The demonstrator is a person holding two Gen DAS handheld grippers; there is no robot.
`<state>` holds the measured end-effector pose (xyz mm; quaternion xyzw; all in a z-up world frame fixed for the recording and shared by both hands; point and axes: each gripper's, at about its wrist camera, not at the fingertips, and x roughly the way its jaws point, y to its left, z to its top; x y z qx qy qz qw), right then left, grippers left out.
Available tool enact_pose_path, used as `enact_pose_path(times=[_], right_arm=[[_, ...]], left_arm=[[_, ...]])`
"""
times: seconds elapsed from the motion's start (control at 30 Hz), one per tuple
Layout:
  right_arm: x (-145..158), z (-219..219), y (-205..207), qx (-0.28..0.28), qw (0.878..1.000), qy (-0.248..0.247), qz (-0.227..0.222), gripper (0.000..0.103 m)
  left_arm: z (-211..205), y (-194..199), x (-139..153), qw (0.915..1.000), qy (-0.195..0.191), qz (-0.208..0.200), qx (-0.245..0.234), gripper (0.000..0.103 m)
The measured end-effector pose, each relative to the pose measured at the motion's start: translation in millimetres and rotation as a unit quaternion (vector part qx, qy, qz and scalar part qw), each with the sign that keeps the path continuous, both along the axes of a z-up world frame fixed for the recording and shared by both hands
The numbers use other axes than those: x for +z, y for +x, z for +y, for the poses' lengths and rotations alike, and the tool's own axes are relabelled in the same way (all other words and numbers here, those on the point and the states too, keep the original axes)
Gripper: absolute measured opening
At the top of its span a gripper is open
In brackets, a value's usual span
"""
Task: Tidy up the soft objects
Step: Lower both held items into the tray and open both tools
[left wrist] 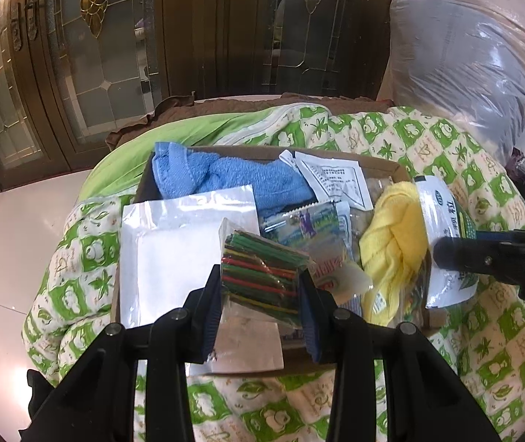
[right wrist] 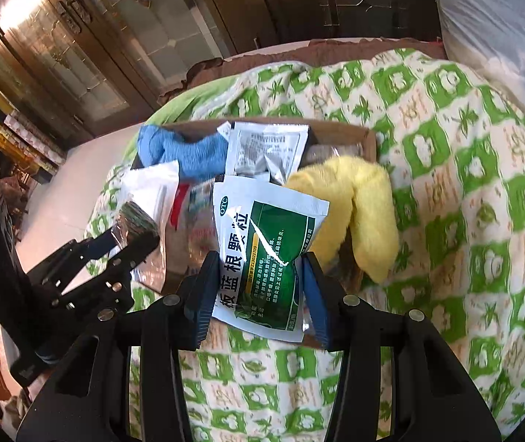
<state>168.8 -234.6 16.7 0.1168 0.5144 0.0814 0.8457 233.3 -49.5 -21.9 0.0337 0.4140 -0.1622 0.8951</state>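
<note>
A cardboard box on the bed holds a blue towel, a yellow cloth, white sachets and a silver-white pouch. My left gripper is shut on a clear bag of green and red sticks, held over the box's near side. My right gripper is shut on a green-and-white medicine pouch, held above the box's near right edge. The box, blue towel and yellow cloth show in the right wrist view too.
The box rests on a green-and-cream patterned quilt over a green sheet. A large plastic-wrapped grey bundle lies at the far right. Dark wooden doors with leaded glass stand behind the bed, beside white floor.
</note>
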Motion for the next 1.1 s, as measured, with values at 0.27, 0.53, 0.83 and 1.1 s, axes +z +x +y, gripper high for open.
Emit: enact_pose_path(times=[0.27, 0.53, 0.83, 1.1], right_arm=[[-6, -3, 20, -0.012, 1.000, 0.003, 0.000, 0.044], [-15, -8, 35, -0.019, 1.000, 0.003, 0.003, 0.044], [-13, 0, 52, -0.013, 1.000, -0.006, -0.009, 0.044], [-27, 16, 67, 0.011, 1.000, -0.021, -0.009, 0.044]], left_arm=[[-7, 16, -2, 1.0000, -0.001, 0.000, -0.003, 0.037], [-9, 30, -4, 1.0000, -0.002, -0.002, -0.002, 0.037], [-9, 46, -12, 1.0000, -0.005, 0.007, 0.002, 0.037], [-10, 53, -25, 0.9998, -0.011, 0.015, 0.002, 0.037]])
